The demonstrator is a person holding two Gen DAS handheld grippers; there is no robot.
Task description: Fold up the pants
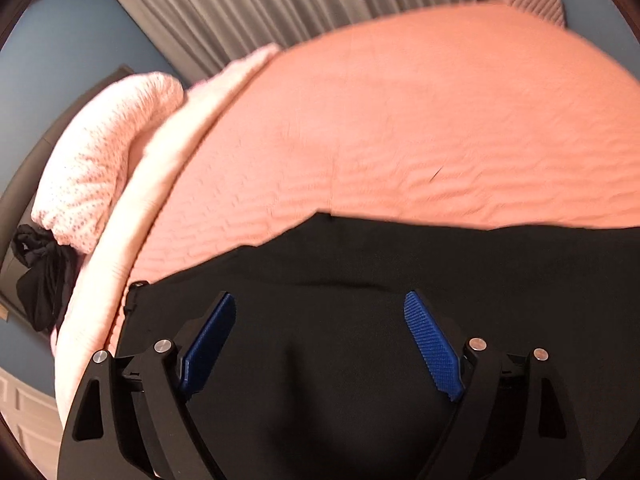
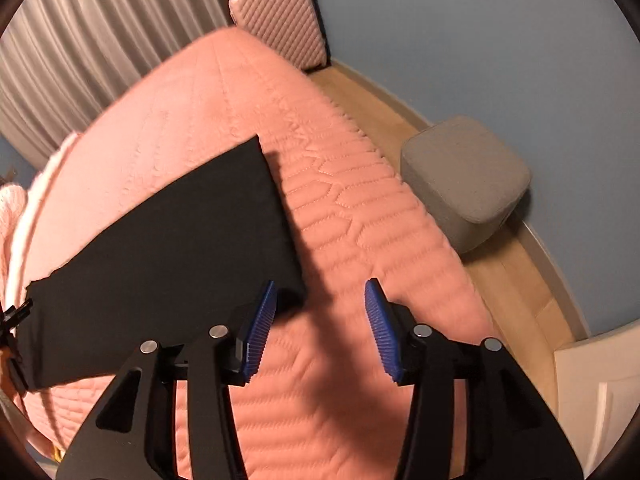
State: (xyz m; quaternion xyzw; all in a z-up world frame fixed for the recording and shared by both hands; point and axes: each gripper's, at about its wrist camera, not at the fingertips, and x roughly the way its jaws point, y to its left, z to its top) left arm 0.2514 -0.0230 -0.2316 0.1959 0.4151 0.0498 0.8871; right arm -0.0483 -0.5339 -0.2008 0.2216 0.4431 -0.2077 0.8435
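Bedroom, salmon quilted bedspread (image 1: 400, 120) covering the bed, grey pleated curtain (image 1: 280, 4) behind, blue wall.

Left wrist view: black pants (image 1: 360, 264) lie flat on the bedspread, filling the lower frame under the left gripper (image 1: 320, 336). Its jaws stand wide apart, blue pads (image 1: 432, 344) clear of the cloth, nothing between them but the flat fabric below; not gripping. Pale pink knit blanket (image 1: 108, 160) bunched at the left bed edge, a dark tied garment (image 1: 40, 272) hanging beside it. Frame a bit blurred.

Right wrist view: pants (image 2: 168, 264) show as a neat black slab, already doubled by the look of it, straight end edge toward the curtain, near corner just beside the left pad. Right gripper (image 2: 320, 320) is about half open, holding nothing; only bedspread (image 2: 340, 200) between the jaws. Grey pouf (image 2: 464, 180) on the wood floor, pink suitcase (image 2: 280, 20) against the wall.

Handling judgement: fabric looks light, soft, limp, matte, not slippery; it will droop and crease if lifted by one point. Best hold seems a corner or hem edge, one gripper per corner, pinching all layers together so the stack stays aligned. Nothing fragile; quilted surface may drag the cloth slightly.
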